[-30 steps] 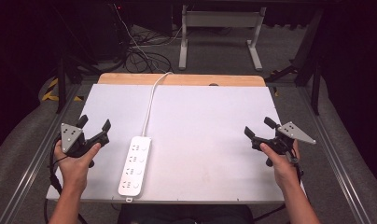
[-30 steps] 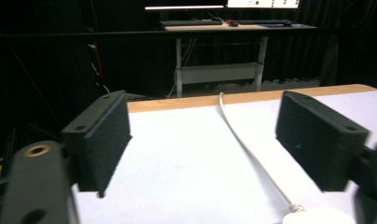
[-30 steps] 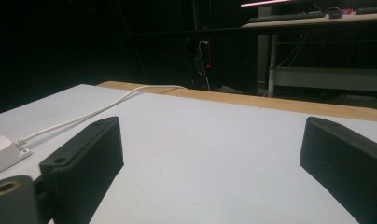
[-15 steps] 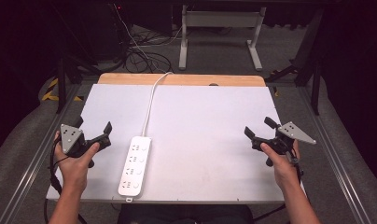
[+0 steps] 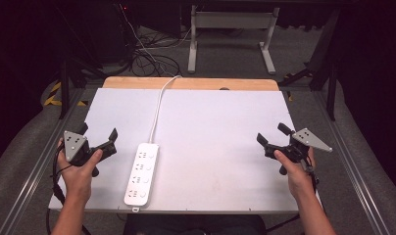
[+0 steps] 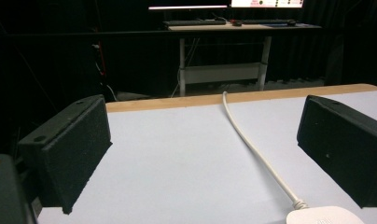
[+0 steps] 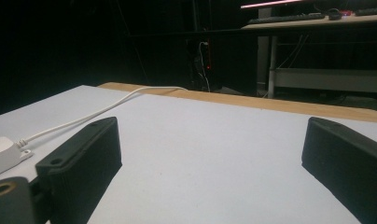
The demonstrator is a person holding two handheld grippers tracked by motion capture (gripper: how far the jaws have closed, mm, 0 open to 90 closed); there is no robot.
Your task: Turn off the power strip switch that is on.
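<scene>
The power strip [image 5: 142, 173] lies near the desk's [image 5: 220, 122] front edge, left of centre; probably light, rigid, slick plastic with a floppy cord [image 5: 158, 107], best pinched across its narrow sides, while the left tool [image 5: 99, 143] and right tool [image 5: 272, 136] both gape wide, empty.

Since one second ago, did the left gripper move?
Yes. The left gripper has drifted slightly toward the person, its jaws now beside the near end of the power strip.

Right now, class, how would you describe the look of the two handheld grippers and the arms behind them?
Both the left gripper and the right gripper are black, each with two blocky jaws and a grey three-cornered plate dotted with small marks. A dark cable trails from each. The forearms are bare, with no sleeves showing.
</scene>
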